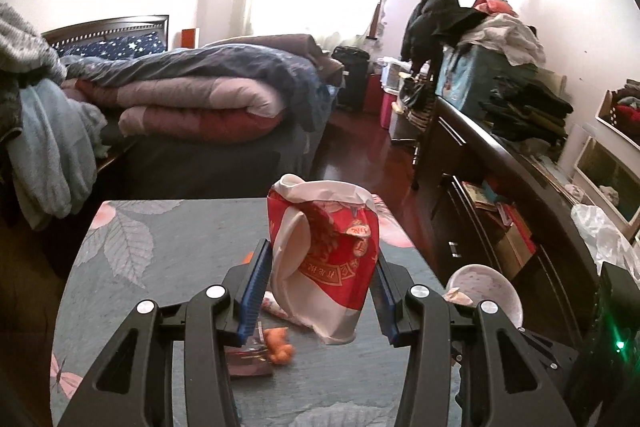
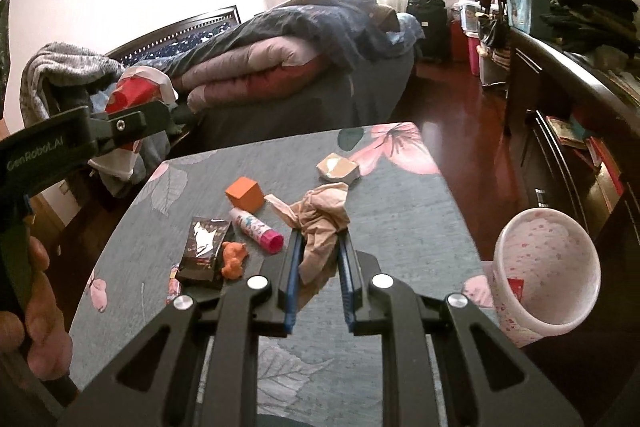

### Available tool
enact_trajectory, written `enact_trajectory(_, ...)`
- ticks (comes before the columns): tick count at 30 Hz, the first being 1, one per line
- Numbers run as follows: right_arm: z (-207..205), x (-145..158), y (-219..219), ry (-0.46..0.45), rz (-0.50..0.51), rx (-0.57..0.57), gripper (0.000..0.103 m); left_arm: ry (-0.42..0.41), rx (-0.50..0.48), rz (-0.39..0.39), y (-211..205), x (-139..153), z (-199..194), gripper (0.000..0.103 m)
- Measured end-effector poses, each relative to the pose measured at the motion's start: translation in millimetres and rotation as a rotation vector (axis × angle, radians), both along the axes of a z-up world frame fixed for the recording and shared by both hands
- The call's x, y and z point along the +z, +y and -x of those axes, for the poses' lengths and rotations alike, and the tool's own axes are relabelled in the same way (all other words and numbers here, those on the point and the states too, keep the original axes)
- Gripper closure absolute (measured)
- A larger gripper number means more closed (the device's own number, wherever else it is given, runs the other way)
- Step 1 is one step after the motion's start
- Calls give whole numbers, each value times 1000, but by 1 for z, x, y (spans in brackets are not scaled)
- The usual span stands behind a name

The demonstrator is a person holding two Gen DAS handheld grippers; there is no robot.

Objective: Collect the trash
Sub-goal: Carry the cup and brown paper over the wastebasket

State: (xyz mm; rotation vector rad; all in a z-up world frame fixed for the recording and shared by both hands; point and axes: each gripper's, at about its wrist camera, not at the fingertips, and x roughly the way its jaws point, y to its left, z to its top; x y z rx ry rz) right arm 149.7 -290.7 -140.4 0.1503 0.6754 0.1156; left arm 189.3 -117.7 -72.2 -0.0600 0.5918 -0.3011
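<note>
My left gripper [image 1: 320, 267] is shut on a crushed red and white paper cup [image 1: 324, 251], held up above the table. In the right wrist view the same cup [image 2: 134, 89] shows at the far left, clamped in the left gripper, with a person's hand [image 2: 38, 311] on its handle. My right gripper [image 2: 319, 247] is shut on a crumpled beige tissue [image 2: 320, 223], lifted over the table. A pink-flecked white bin [image 2: 548, 267] stands at the table's right side, its mouth tilted toward me; it appears as the bin [image 1: 486, 291] in the left wrist view too.
On the grey floral tablecloth [image 2: 400, 219] lie an orange cube [image 2: 245, 194], a pink-capped tube [image 2: 258, 229], a black wrapper [image 2: 204, 253], an orange toy figure [image 2: 234, 259] and a taped brown packet [image 2: 337, 167]. A bed with folded quilts [image 1: 192, 95] is behind, a dark dresser [image 1: 500, 187] on the right.
</note>
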Motion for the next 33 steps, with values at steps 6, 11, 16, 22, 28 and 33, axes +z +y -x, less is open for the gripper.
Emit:
enact_trajectory(6,8,4,-12,-16,-12,-18,84,-11,-29,-10,-17,4,4,56)
enact_trajectory(11,15,7,-30,-29,-24,-49,84,-14,-59,-18,-36,6,4,56)
enact_trajectory(16,20,6,-56,-34,-39,-97,84,-17,-101,-28,-62,4,4,56)
enact_trajectory(22,28,3,-90,-41,-47,-159,84,-11,-161,-42,-94,0,3,56)
enact_trajectory(28,36,-1,-123,-43,-53,-219,84,-9,-234,-58,-136,-5,3,56)
enact_trajectory(33,43,-9,-155,-38,-61,-281,84,-1,-297,-69,-169,-12,1,56)
